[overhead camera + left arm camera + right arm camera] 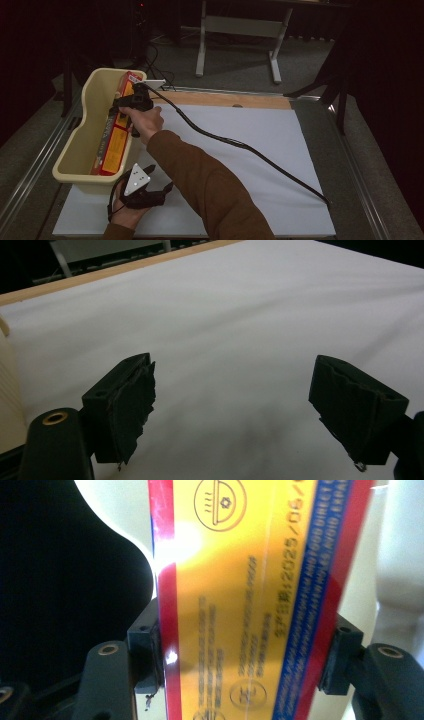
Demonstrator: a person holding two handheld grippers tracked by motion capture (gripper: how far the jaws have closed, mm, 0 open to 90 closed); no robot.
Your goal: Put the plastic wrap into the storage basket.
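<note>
A long yellow and red box (112, 137) lies tilted inside the cream plastic basket (87, 95) at the table's left. My right gripper (125, 106) reaches into the basket over the box. In the right gripper view the box (240, 580) stands between the jaws of the right gripper (245, 655). The pads sit close at each long side without visibly pressing it, and the box rests in the basket. My left gripper (160, 179) is held low near the table's front, just right of the basket. Its jaws (232, 405) are wide open with nothing between them.
A white sheet (260, 150) covers the table, with a wooden strip (225, 99) along its far edge. The right gripper's black cable (225, 140) trails across the sheet to the right. A table frame (240, 30) stands on the floor beyond.
</note>
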